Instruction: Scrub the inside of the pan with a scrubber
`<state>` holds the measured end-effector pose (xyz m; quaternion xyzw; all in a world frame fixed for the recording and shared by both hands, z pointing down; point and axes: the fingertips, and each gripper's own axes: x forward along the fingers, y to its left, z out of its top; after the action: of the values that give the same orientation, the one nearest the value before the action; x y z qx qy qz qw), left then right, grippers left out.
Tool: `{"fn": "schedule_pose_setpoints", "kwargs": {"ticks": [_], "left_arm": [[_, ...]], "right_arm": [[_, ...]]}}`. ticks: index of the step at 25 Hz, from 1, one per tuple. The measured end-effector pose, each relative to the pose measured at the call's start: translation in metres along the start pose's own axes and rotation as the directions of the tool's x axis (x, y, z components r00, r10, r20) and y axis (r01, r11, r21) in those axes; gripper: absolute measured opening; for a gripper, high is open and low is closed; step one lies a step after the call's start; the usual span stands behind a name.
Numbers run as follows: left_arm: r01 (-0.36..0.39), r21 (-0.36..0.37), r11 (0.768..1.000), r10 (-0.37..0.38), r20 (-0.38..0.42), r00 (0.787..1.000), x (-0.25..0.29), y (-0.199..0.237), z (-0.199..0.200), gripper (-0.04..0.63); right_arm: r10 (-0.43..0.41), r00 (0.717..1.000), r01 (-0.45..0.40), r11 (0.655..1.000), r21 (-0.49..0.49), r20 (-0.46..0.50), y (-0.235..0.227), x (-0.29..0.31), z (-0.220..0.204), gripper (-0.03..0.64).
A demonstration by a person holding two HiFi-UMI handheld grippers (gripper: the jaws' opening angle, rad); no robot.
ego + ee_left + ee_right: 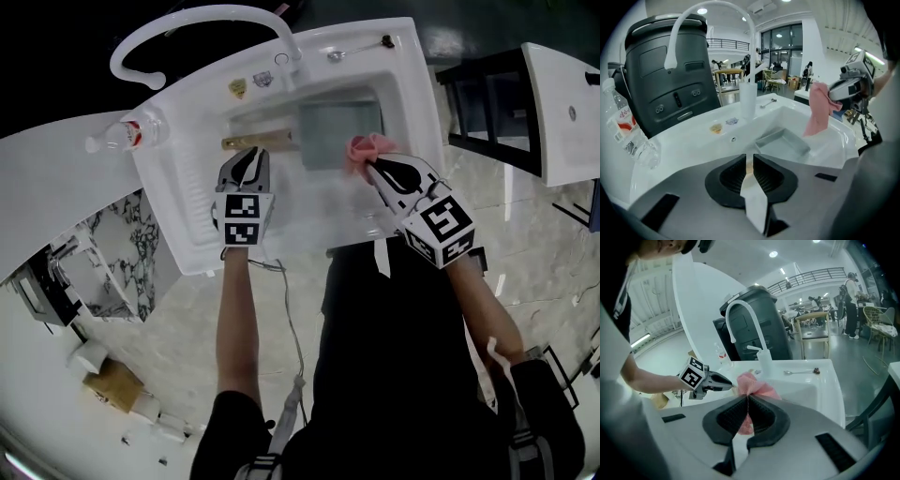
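A grey rectangular pan lies in the basin of a white sink, its tan handle pointing left. My left gripper is shut across that handle; in the left gripper view a tan strip shows between the closed jaws, with the pan just ahead. My right gripper is shut on a pink scrubber cloth that hangs at the pan's right end. The cloth bunches out past the closed jaws in the right gripper view. From the left, the cloth dangles above the basin.
A white arched faucet stands behind the basin, a spoon on the back rim. A plastic water bottle lies at the sink's left corner. A dark stool and a white table stand to the right.
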<state>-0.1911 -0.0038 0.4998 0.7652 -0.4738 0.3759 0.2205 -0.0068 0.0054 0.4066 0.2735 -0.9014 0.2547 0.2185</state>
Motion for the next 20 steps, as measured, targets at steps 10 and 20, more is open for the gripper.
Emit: {"fn": "schedule_pose_setpoints", "kwargs": {"ticks": [10,20], "left_arm": [[0.005,0.148,0.989,0.012,-0.11,0.994,0.032,0.036,-0.024,0.178],[0.022,0.239,0.971,0.025,-0.19,0.982,0.054,0.056,-0.052,0.199]], "right_arm": [[0.003,0.99,-0.005,1.0,-0.016,-0.142,-0.021,0.063,-0.041,0.026],[-0.029,0.963,0.021,0.999,-0.035,-0.267,-0.04,0.107,-0.087,0.026]]}}
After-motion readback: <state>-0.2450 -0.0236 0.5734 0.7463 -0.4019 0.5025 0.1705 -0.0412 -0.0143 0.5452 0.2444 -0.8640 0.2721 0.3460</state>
